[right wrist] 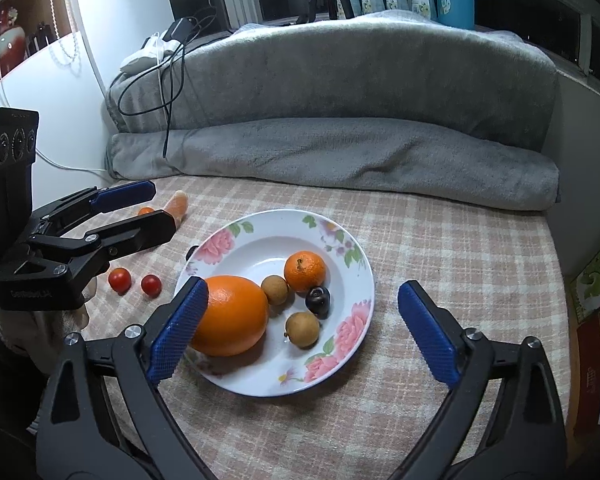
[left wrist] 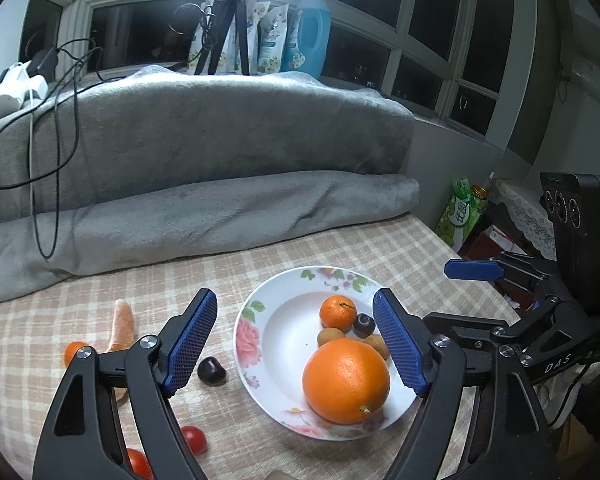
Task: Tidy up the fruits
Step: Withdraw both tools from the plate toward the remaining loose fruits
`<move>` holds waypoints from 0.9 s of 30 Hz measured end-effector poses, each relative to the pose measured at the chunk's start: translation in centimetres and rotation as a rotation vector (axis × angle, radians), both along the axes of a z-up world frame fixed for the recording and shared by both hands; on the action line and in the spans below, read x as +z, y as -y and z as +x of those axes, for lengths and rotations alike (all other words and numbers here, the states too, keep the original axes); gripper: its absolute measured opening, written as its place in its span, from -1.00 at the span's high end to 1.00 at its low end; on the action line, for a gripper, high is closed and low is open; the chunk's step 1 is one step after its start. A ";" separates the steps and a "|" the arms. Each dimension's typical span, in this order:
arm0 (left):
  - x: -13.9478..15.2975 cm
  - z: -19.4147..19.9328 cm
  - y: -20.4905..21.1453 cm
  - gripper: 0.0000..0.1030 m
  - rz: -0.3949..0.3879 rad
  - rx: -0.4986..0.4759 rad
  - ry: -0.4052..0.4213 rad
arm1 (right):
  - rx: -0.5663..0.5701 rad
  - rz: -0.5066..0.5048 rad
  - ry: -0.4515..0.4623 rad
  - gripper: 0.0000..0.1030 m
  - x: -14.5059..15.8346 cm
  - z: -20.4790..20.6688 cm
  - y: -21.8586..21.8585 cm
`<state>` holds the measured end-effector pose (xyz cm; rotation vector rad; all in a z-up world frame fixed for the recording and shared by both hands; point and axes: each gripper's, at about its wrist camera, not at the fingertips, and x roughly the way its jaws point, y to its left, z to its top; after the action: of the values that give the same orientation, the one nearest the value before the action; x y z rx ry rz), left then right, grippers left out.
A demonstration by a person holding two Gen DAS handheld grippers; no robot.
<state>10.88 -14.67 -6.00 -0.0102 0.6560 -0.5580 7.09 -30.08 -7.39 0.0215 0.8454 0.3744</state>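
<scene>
A white floral plate [left wrist: 260, 344] [right wrist: 339, 360] on the checked cloth holds a big orange [left wrist: 345, 380] [right wrist: 234, 314], a mandarin [left wrist: 337, 312] [right wrist: 304, 271], a dark plum [left wrist: 363, 325] [right wrist: 317, 300] and two brown longans [left wrist: 331, 336] [right wrist: 302, 329]. My left gripper [left wrist: 296, 340] is open and empty above the plate's left part. My right gripper [right wrist: 303, 332] is open and empty over the plate. On the cloth left of the plate lie a dark plum [left wrist: 211, 369], two cherry tomatoes [left wrist: 194, 439] [right wrist: 120, 280], a peeled mandarin segment [left wrist: 122, 326] [right wrist: 178, 205] and a small orange fruit [left wrist: 74, 353].
A folded grey blanket [left wrist: 204, 208] [right wrist: 339, 152] lies along the back of the cloth, with cables [left wrist: 60, 152] draped over it. Bottles and a tripod [left wrist: 236, 24] stand on the windowsill. Boxes and a can [left wrist: 463, 212] sit past the right edge.
</scene>
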 end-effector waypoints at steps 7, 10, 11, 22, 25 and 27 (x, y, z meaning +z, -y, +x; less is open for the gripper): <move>0.6 -0.5 -0.6 -0.57 -0.002 0.011 0.015 | -0.009 0.011 0.007 -0.90 0.3 -0.3 -0.2; 0.8 -0.7 -0.7 -0.57 -0.002 0.014 0.022 | -0.015 0.012 0.020 -0.90 0.5 -0.5 -0.3; 0.9 -0.8 -0.8 -0.57 -0.002 0.015 0.024 | -0.017 0.016 0.025 -0.90 0.6 -0.6 -0.3; 1.1 -1.0 -1.7 -0.57 -0.008 0.029 0.033 | -0.013 0.028 0.055 -0.90 1.4 -1.1 -1.2; 1.1 -1.0 -2.1 -0.57 -0.009 0.036 0.036 | -0.004 0.027 0.067 -0.90 1.7 -1.2 -1.7; 1.1 -1.0 -2.5 -0.57 -0.009 0.040 0.037 | 0.002 0.030 0.074 -0.90 2.0 -1.3 -2.0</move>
<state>9.89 -12.17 -4.85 -0.0216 0.6164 -0.5216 5.81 -28.04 -5.43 0.0347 0.7669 0.3872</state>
